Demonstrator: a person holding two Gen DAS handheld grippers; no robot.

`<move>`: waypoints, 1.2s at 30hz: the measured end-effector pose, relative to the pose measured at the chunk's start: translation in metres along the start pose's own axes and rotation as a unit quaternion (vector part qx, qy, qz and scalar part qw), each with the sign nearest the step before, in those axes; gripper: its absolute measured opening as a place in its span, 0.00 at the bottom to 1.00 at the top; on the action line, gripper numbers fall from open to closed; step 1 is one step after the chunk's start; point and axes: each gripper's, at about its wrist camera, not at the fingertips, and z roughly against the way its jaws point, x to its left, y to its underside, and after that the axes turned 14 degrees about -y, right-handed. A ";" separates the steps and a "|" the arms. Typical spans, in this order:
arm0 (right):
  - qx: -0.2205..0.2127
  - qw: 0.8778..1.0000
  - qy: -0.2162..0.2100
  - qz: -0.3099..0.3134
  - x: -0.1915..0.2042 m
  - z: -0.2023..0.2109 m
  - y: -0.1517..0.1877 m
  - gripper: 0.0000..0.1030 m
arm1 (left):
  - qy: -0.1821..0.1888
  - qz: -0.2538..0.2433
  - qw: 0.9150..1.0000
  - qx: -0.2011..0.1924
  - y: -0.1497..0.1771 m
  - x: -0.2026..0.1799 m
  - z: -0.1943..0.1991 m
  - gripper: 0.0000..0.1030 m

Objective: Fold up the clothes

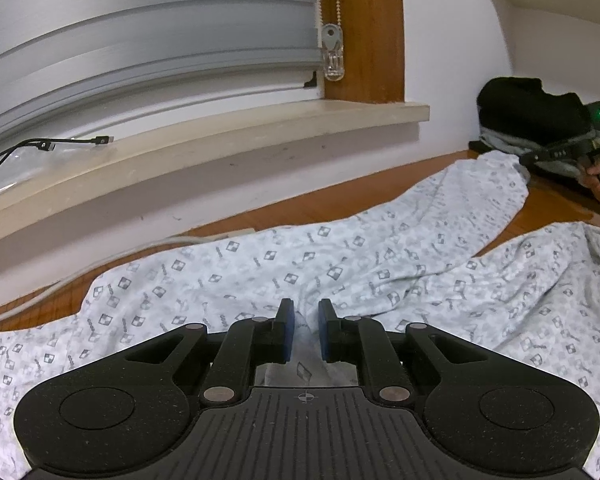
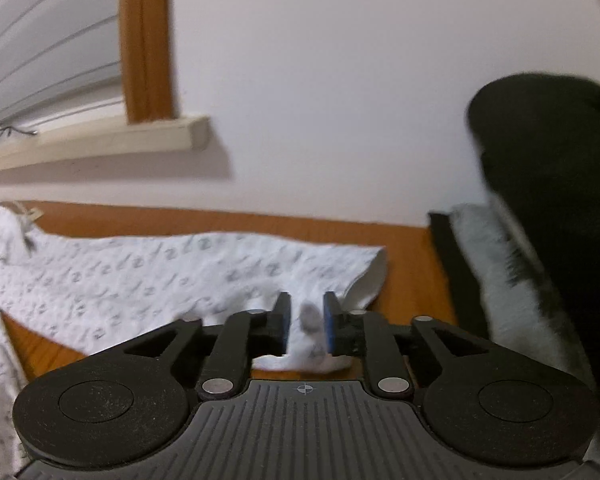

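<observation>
The patterned trousers [image 1: 340, 264] lay spread across a wooden table [image 1: 552, 204], running from the left gripper [image 1: 305, 330] out toward the far right, where one leg ended just beside the right gripper [image 1: 556, 156] and the hand [image 1: 598, 180] holding it. In the left wrist view a bunched ridge of the cloth rose between the blue pads [image 1: 287, 332]; the jaws stood only narrowly apart, and the fabric filled the gap between them — pinched, as far as could be seen.

From the right wrist view, the leg's hem [image 2: 364, 276] lay on the wood just ahead of the right gripper [image 2: 307, 322]. A fold of the trousers [image 2: 140, 280] sat between those fingers, but the jaws stood somewhat apart and the picture was blurred, so whether the pads pressed on the cloth could not be told.

The garment was pale grey-white, printed all over with small dark checked squares and script-like marks, and it was rumpled, with soft creases fanning out from the left gripper. The second leg lay nearer the camera on the right — the two parted by a wedge of bare wood. Past the hem, a dark bundle [image 2: 548, 184] sat on folded grey cloth [image 2: 492, 264] against the white wall [image 2: 320, 100].
</observation>
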 end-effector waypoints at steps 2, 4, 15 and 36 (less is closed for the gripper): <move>0.012 1.000 0.008 0.000 -0.002 -0.003 0.002 0.26 | 0.001 0.000 1.000 -0.001 0.000 0.000 0.000 0.14; 0.027 1.000 0.012 0.002 -0.004 -0.008 0.005 0.26 | 0.003 0.002 1.000 -0.001 0.000 0.000 0.000 0.14; 0.045 0.999 -0.018 0.022 0.005 -0.018 0.006 0.22 | 0.005 0.000 1.000 -0.002 -0.001 -0.003 0.000 0.14; 0.032 0.998 -0.002 0.059 0.018 -0.017 0.003 0.18 | 0.005 0.000 1.000 -0.004 -0.002 -0.005 -0.002 0.18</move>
